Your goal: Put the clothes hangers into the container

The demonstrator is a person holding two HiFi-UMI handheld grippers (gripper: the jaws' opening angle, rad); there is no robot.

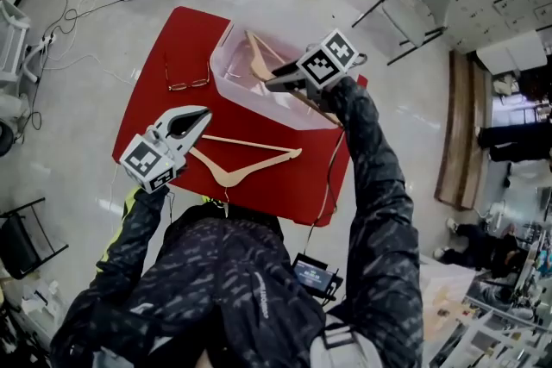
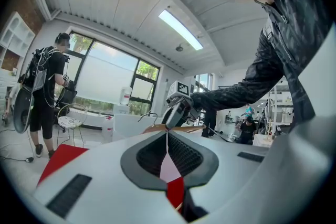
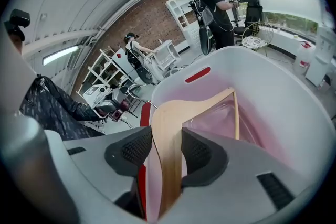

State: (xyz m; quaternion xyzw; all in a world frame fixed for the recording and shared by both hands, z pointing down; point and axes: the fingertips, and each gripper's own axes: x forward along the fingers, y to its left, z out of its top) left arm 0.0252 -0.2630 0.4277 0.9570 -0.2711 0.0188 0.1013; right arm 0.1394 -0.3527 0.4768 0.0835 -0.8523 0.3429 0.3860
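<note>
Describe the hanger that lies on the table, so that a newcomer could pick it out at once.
Find the red table; on its near half, between the pale container and the person, lies a wooden hanger. The other wooden hanger is held by the right gripper over the container; this one lies flat on the red surface, in no gripper.

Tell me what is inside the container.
One wooden hanger reaches into the container, held by the right gripper. That gripper and the sleeve cover the container's right side.
</note>
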